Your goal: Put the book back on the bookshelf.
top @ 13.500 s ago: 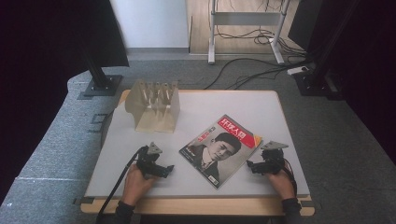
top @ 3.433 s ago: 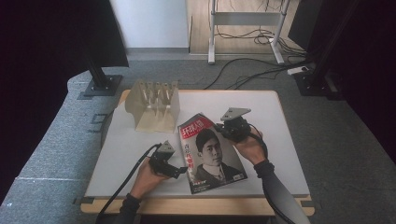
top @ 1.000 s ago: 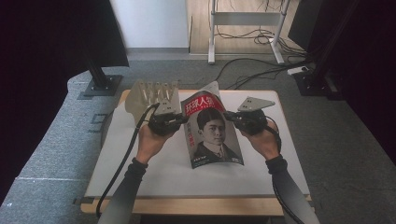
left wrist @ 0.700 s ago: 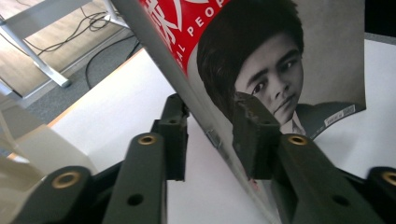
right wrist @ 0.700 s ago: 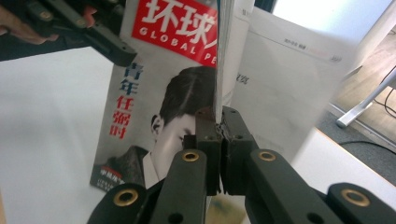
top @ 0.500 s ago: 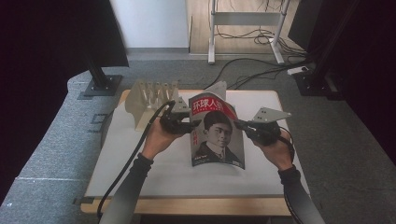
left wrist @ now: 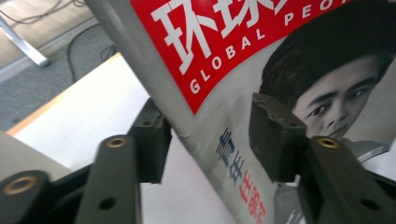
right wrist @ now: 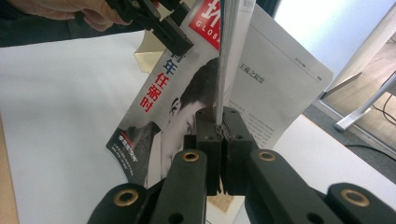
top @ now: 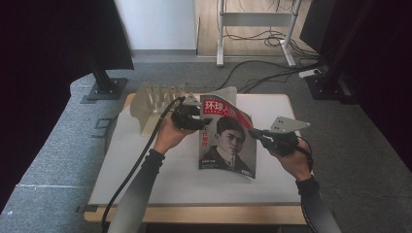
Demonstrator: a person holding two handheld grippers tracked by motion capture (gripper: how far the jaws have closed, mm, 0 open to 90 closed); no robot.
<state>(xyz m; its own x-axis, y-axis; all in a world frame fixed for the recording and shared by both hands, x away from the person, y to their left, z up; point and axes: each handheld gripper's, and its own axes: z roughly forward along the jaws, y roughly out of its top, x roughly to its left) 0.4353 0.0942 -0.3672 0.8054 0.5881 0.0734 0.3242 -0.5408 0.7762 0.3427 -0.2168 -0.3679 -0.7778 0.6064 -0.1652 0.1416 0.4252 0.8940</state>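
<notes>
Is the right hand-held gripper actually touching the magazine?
Touching. The right gripper view shows the right hand-held gripper with both jaws closed flat on the magazine's page edge, with no gap either side.

One magazine stands at the centre of the frame, and one wooden rack sits at upper left. Two claws, left and right, flank the magazine on one tabletop.

Glossy portrait-cover magazine with red masthead, lifted upright off the white table, slightly bowed (one inner page fanned behind), lower edge near the tabletop
</notes>
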